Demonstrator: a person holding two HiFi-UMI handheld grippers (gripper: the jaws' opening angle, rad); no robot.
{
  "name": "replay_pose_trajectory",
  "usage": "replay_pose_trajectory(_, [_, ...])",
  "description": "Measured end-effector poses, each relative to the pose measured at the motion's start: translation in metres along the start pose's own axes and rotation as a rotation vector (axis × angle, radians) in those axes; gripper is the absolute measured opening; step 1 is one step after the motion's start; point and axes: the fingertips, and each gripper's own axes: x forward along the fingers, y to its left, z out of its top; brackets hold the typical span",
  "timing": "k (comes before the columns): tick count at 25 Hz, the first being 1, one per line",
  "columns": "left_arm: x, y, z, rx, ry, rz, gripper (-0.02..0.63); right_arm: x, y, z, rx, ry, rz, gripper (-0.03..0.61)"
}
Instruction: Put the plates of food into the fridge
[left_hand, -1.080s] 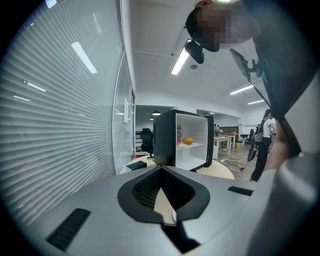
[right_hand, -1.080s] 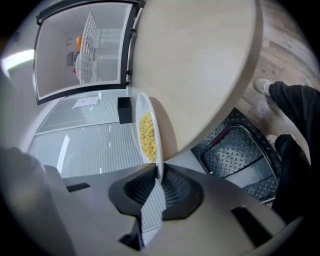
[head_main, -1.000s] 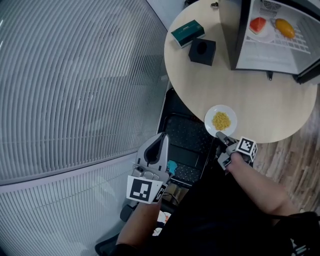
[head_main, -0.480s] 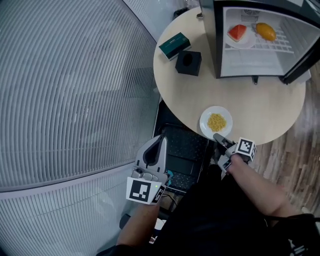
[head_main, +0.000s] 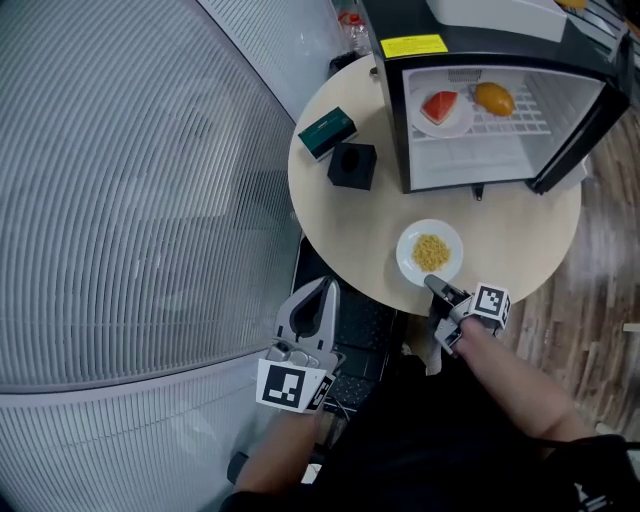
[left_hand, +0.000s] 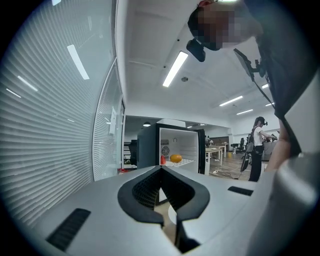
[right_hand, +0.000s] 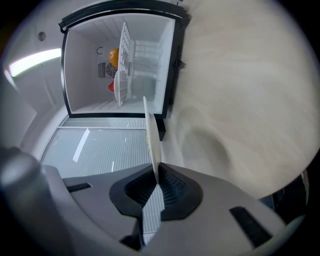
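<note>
Currently the right gripper (head_main: 434, 285) pinches only the near rim of the plate of yellow food (head_main: 430, 252), which sits before the open mini fridge (head_main: 392, 100). The left gripper (head_main: 325, 292) is pressed together on nothing. So thin an edge hold could let the plate tip and spill its food.

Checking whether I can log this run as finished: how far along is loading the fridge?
Done: one white plate with red food sits on the wire shelf of the open black mini fridge, beside an orange item. In hand: the right hand-held gripper is clamped on the rim of the white plate of yellow food, outside the fridge. Left: carry it in.
</note>
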Motion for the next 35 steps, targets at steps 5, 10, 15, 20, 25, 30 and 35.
replay_pose_trajectory(5, [0.03,-0.015,0.011,-0.006,-0.027,-0.008,0.006,-0.013,0.019,0.037,-0.043,-0.002,0.011,0.018])
replay_pose_trajectory(10, [0.057,-0.027,0.018,-0.008,-0.043,-0.003,0.006,-0.02,0.029,0.07,-0.077,0.009,0.015,0.018])
replay_pose_trajectory(15, [0.084,-0.038,0.029,-0.003,-0.058,-0.002,0.006,-0.021,0.037,0.104,-0.078,0.003,0.021,0.018])
replay_pose_trajectory(20, [0.109,-0.043,0.033,0.002,-0.061,0.009,0.006,-0.015,0.045,0.133,-0.077,0.006,0.028,0.018])
replay_pose_trajectory(25, [0.138,-0.048,0.033,-0.006,-0.063,0.021,0.006,-0.007,0.051,0.161,-0.082,0.016,0.039,0.018])
replay_pose_trajectory(30, [0.165,-0.052,0.031,-0.002,-0.055,0.03,0.006,0.003,0.056,0.186,-0.08,0.036,0.042,0.018])
replay_pose_trajectory(35, [0.19,-0.05,0.031,0.002,-0.061,0.056,0.006,0.018,0.057,0.21,-0.087,0.063,0.034,0.018])
